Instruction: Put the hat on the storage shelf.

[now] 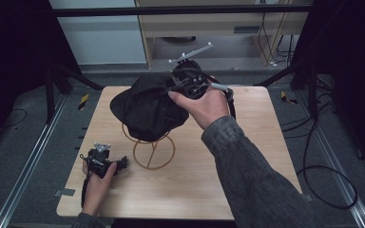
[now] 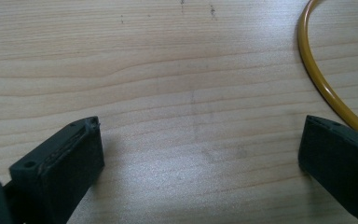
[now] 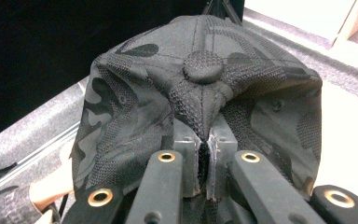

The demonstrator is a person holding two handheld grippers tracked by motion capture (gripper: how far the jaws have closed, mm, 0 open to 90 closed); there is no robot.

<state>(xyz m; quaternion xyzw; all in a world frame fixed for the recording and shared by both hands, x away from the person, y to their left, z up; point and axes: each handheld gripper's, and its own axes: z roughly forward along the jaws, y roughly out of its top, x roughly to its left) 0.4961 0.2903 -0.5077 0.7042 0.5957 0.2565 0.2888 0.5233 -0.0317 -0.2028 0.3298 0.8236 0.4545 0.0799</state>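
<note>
High view, contents from largest down, as you have them before you:

1. Table [image 1: 247, 156]: pale wood-grain top, set between dark rails on a grey floor. Your two forearms come in over its near edge.

2. Cap [image 1: 147, 107]: black, with a faint camouflage pattern. It hangs over the middle of the table, draped on the upper part of the wire stand and lifted at its right side. In the right gripper view the cap [image 3: 205, 93] shows its crown, with the top button facing the camera and the fabric bunched into folds running down to the jaws.

3. Wire stand [image 1: 153, 153]: yellow-gold, with a round base ring flat on the table just below the cap. An arc of that ring [image 2: 317, 74] shows at the upper right in the left gripper view.

4. Right gripper [image 1: 190, 83]: you hold it above the far side of the table at the cap's right edge. Its jaws are pressed together, pinching a fold of the cap's crown fabric between the pads.

5. Left gripper [image 1: 105, 161]: you rest it low at the near left of the table, well apart from the cap and just left of the base ring. Its jaws stand spread wide over bare wood, with nothing between them.
</note>
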